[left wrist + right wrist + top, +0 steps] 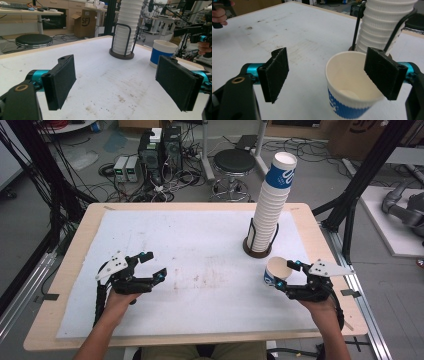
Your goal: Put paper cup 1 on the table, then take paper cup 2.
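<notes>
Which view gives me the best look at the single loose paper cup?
The right gripper view: the paper cup is close, open mouth and blue band clear, the right gripper open beside it. The high view shows it small; the left gripper view, distant and partly hidden.

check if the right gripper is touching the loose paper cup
Cannot tell: in the right gripper view, the right gripper has one pad overlapping the paper cup rim; no clear contact.

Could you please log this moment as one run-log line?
left tool: open, empty | right tool: open beside paper cup | cup stack: in holder | table: white mat
</notes>
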A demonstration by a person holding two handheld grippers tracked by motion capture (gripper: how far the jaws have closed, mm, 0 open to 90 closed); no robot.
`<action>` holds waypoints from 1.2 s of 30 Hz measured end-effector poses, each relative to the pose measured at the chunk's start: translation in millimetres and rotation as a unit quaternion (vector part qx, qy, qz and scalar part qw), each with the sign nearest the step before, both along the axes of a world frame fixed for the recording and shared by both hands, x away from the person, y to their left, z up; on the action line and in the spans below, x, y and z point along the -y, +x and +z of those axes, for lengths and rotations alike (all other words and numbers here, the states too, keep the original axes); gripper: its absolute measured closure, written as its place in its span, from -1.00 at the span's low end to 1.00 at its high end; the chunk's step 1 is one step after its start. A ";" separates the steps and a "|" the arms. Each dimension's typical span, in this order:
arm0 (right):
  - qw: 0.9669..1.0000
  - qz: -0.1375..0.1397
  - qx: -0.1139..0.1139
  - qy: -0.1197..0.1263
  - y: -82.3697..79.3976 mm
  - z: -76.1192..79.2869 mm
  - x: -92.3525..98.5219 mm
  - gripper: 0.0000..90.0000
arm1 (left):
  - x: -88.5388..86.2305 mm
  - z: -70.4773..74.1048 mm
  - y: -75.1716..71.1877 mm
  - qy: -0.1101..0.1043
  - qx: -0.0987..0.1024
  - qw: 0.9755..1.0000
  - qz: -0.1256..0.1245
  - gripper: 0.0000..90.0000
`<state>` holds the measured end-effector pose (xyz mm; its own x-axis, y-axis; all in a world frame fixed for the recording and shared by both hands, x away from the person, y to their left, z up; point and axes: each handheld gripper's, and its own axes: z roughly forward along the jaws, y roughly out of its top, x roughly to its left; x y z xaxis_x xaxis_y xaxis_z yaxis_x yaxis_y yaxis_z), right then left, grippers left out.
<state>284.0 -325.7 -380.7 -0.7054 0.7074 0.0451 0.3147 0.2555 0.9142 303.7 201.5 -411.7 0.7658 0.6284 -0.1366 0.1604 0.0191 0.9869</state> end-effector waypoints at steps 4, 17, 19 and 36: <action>1.000 0.007 0.002 0.001 6.1 3.4 -9.0 -0.55 | -3.5 1.1 -0.8 -0.004 0.006 1.000 -0.001 -0.63; 1.000 0.027 0.012 0.006 13.9 10.1 -31.8 -0.55 | -15.7 5.2 -3.5 -0.009 0.011 1.000 0.010 -0.63; 1.000 0.026 0.013 0.005 13.9 9.0 -32.5 -0.55 | -15.7 5.0 -3.5 -0.008 0.010 1.000 0.011 -0.63; 0.999 0.029 0.006 0.021 14.3 16.5 -35.0 -0.55 | -16.9 2.7 -1.9 -0.008 0.006 1.000 0.010 -0.63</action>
